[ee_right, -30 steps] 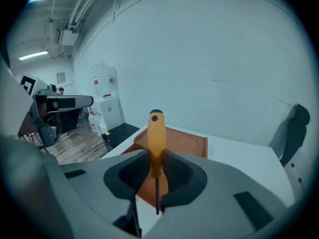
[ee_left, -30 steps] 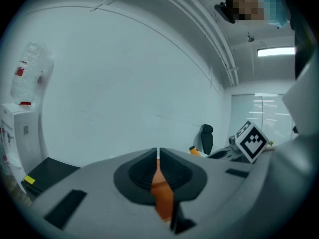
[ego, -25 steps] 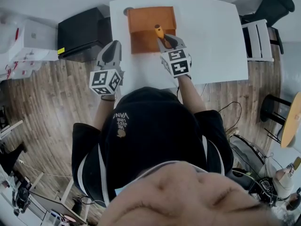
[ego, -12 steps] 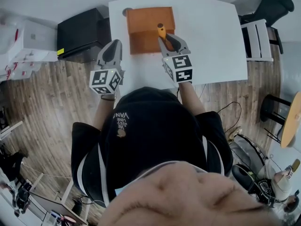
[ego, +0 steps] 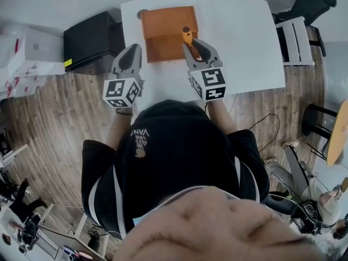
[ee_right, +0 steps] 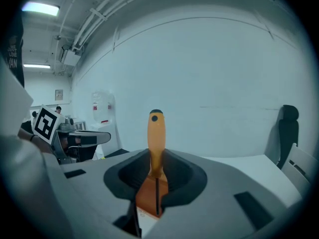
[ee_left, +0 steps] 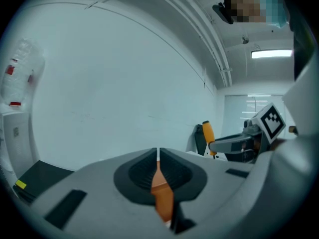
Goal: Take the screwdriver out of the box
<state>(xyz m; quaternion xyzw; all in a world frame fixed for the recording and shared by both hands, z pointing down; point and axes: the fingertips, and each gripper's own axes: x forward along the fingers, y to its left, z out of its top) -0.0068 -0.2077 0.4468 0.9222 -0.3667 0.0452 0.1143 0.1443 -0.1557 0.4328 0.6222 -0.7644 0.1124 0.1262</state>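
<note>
In the head view, the right hand-held gripper (ego: 190, 43) pinched an orange-handled screwdriver (ego: 186, 35) upright over the near right part of the orange rectangular box (ego: 163, 26) at the far left of the white counter (ego: 239, 37); the left hand-held gripper (ego: 131, 53) hung just near-left of the box. The left gripper view showed its jaws pressed together, empty. The right gripper view showed jaws clamped on the handle, the shaft pointing down.

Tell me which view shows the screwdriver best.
Right gripper view: the screwdriver stands upright and centred, clamped in the right gripper's jaws, orange handle and dark shaft visible. Head view shows just its handle over the box. Left gripper view shows it small, far right.
</note>
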